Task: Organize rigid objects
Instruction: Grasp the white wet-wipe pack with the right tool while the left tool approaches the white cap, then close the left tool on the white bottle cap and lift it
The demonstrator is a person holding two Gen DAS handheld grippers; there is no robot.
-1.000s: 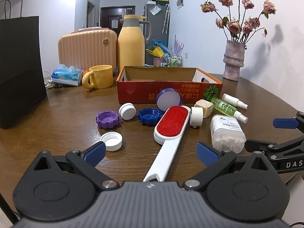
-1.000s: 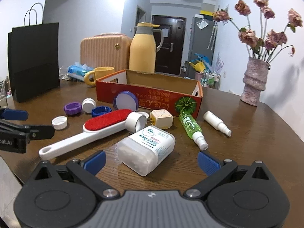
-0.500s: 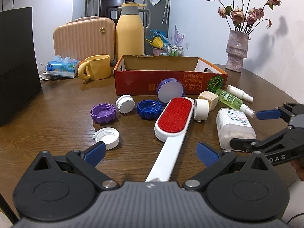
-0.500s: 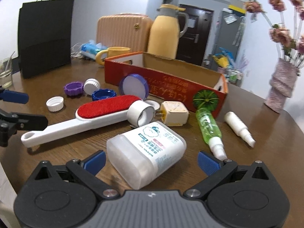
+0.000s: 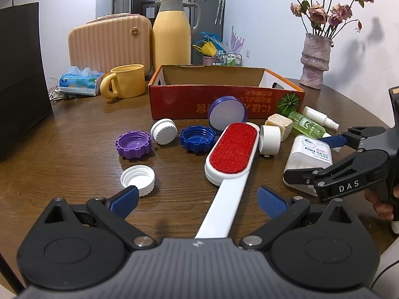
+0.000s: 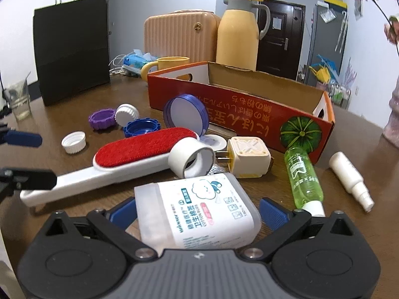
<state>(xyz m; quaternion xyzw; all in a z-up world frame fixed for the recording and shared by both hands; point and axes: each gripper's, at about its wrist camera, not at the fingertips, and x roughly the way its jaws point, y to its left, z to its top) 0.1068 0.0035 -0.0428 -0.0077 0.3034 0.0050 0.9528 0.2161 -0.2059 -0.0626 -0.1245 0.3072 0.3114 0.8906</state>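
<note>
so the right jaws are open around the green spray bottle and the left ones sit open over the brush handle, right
Not quite. The right gripper has its jaws open around the white translucent cotton swab box, not the green spray bottle, which lies apart to its right in the right wrist view. The left gripper does sit open over the white lint brush handle.

The right gripper (image 6: pixel 197 211) stands wide open around a cotton bud box (image 6: pixel 199 211) lying on the worktop (image 6: pixel 349 224), neither pad touching it.
</note>
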